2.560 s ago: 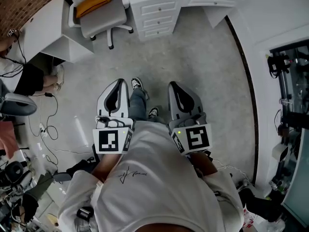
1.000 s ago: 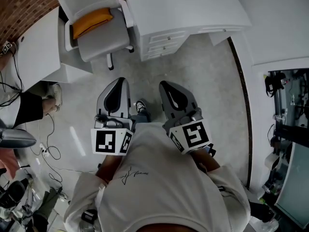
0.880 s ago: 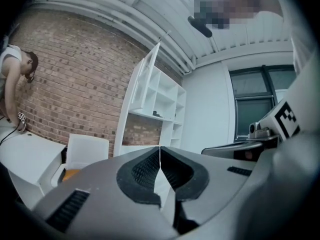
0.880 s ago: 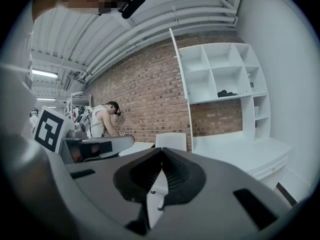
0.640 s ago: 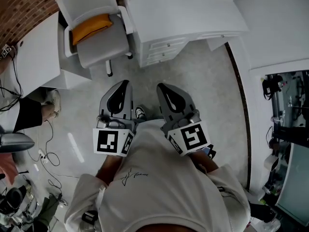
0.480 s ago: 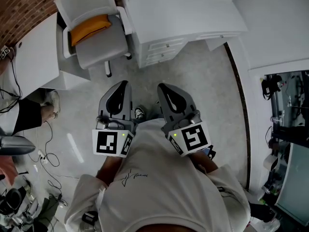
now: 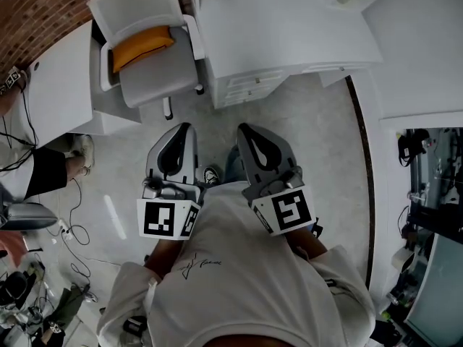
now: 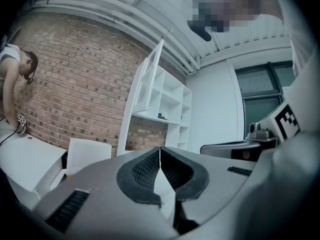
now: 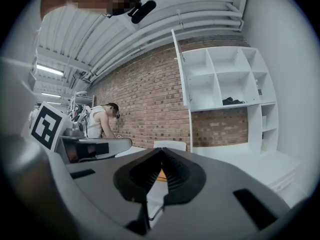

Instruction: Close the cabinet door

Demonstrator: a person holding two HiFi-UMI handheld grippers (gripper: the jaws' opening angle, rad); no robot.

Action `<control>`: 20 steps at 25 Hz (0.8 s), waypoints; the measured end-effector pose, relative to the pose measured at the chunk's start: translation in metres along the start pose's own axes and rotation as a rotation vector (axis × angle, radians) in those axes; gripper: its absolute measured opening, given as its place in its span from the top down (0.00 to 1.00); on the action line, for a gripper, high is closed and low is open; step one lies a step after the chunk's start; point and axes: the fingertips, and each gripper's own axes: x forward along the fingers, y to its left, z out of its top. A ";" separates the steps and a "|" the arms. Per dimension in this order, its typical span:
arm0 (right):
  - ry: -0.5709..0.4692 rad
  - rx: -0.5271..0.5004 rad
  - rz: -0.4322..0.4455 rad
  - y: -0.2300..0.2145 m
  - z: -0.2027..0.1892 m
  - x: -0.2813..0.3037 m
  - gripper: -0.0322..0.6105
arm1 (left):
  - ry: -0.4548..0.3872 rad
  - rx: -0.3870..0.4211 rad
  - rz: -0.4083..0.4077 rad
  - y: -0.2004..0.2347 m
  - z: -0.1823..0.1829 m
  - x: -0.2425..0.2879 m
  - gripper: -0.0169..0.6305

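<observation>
— Where the white cabinet (image 9: pixel 230 79) stands against the brick wall (image 9: pixel 145 99), how does its door sit?

— The cabinet door (image 9: pixel 183 89) is swung out from the cabinet's left edge. It shows nearly edge-on in the right gripper view and as a tall slanted white panel in the left gripper view. Open cubbies show to the right of it, one holding a small dark item (image 9: pixel 231 101) that I can't identify.

— How near is either gripper to it?

— Well apart; nothing touches the door. The left gripper (image 8: pixel 160 153) and the right gripper (image 9: pixel 161 153) are held side by side, close to the person's white shirt (image 7: pixel 239 280), pointing forward over the grey floor (image 7: pixel 318 143).

— And the jaws?

— On both, they are pressed together at the tips with nothing between them.

— What lies around?

— Ahead is a white surface (image 7: pixel 289 27) with a block of drawers (image 7: pixel 249 89) under its edge. To its left a grey chair (image 7: pixel 159 74) carries an orange cushion (image 7: pixel 141 45), beside a second white surface (image 7: pixel 61 85). Another person (image 9: pixel 100 121) bends over a surface at the left. At the far right of the head view is a dark compartment (image 7: pixel 434 186) full of equipment too small to sort out. Cables (image 7: pixel 72 226) trail over the floor at the left.
</observation>
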 end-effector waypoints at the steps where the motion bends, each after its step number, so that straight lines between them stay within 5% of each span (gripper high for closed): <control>1: -0.005 0.001 0.002 -0.008 0.003 0.005 0.91 | -0.003 0.004 0.004 0.000 0.003 0.009 0.95; 16: -0.024 0.092 0.203 -0.125 0.030 0.080 0.91 | -0.029 0.024 0.091 -0.026 0.024 0.167 0.95; 20: -0.048 0.085 0.274 -0.144 0.045 0.095 0.91 | -0.055 -0.026 0.028 -0.042 0.030 0.193 0.95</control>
